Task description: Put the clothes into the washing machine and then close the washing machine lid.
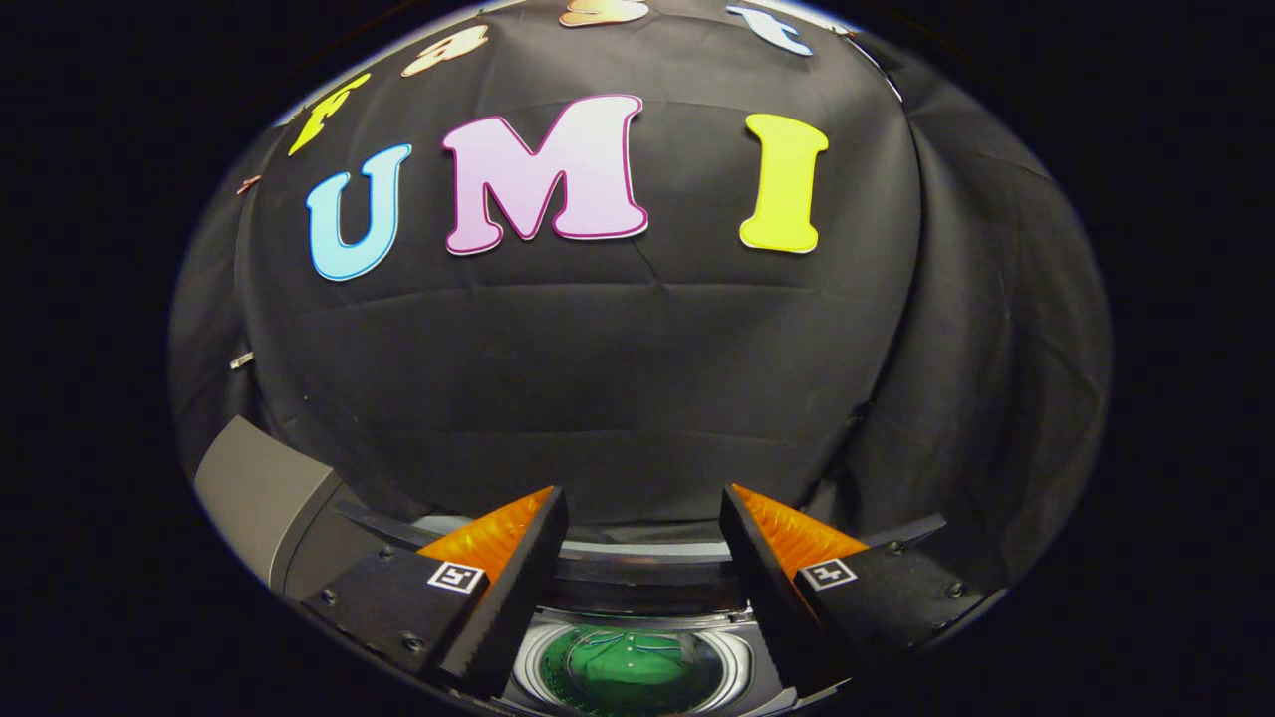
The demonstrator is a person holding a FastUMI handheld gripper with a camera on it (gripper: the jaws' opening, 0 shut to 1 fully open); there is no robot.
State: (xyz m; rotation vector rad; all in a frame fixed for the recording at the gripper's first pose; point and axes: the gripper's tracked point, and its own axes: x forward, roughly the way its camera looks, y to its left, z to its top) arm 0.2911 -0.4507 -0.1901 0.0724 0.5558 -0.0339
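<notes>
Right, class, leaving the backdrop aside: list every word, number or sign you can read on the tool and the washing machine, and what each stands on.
Words or numbers: none readable.
Square black-and-white marker on one finger of the open tool: a pattern, no text.
Second marker on the other finger: likewise.
Washing machine, with a green garment in its drum below the fingers: no label seen.

No readable text or numbers. Only small square coded marker tags on both fingers [495, 558] — pattern only, nothing legible. Fingers spread apart.
</notes>
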